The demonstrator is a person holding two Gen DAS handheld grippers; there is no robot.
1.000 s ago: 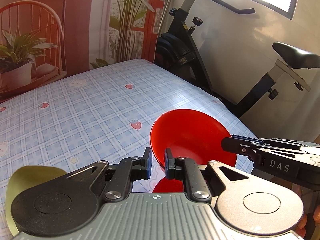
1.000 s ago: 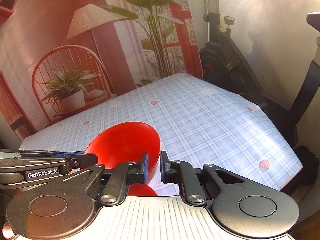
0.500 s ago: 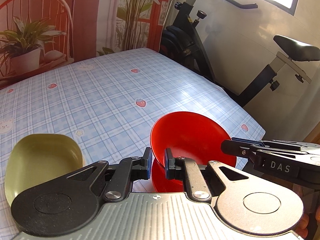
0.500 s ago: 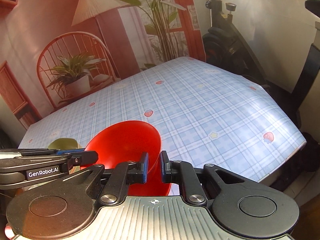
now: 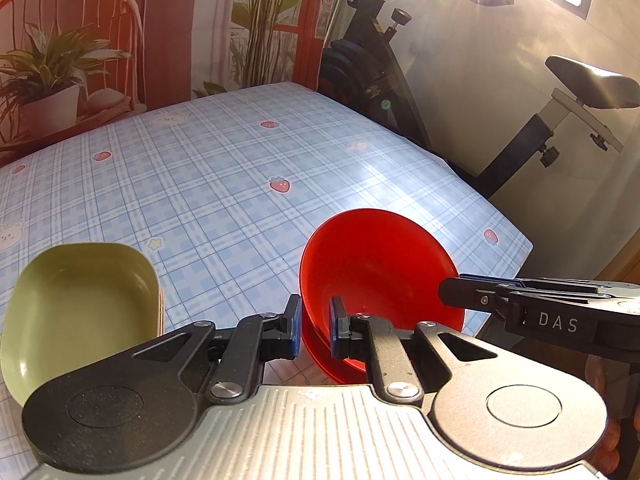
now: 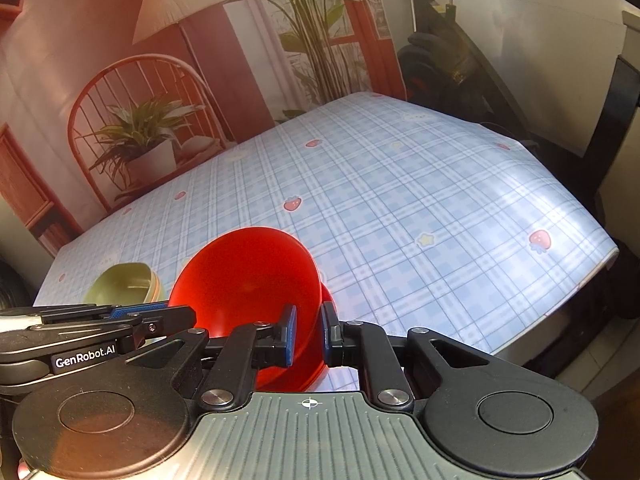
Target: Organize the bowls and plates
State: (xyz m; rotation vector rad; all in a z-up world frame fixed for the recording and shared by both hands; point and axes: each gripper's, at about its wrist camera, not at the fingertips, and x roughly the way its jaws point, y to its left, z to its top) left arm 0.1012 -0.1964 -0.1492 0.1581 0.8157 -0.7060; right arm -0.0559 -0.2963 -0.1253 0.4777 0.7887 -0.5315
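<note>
A red bowl [image 5: 380,268] hangs tilted just above the near edge of the table, held by its rim from both sides. My left gripper [image 5: 315,320] is shut on its left rim, and my right gripper [image 6: 306,328] is shut on the opposite rim. Each gripper shows in the other's view: the right gripper [image 5: 452,292] and the left gripper [image 6: 180,312]. Directly under the held red bowl [image 6: 248,280] sits a second red bowl [image 5: 332,364], mostly hidden. A stack of green rounded dishes [image 5: 80,300] rests to the left.
The table carries a blue plaid cloth [image 5: 224,184] with strawberry prints. An exercise bike [image 5: 400,80] stands off its right side, and a printed backdrop [image 6: 160,80] hangs behind. The table's right edge [image 6: 592,276] drops off near the bowls.
Both grippers have sunk toward the table with the red bowl still held. The green dishes and the lower red bowl have come more fully into view.
</note>
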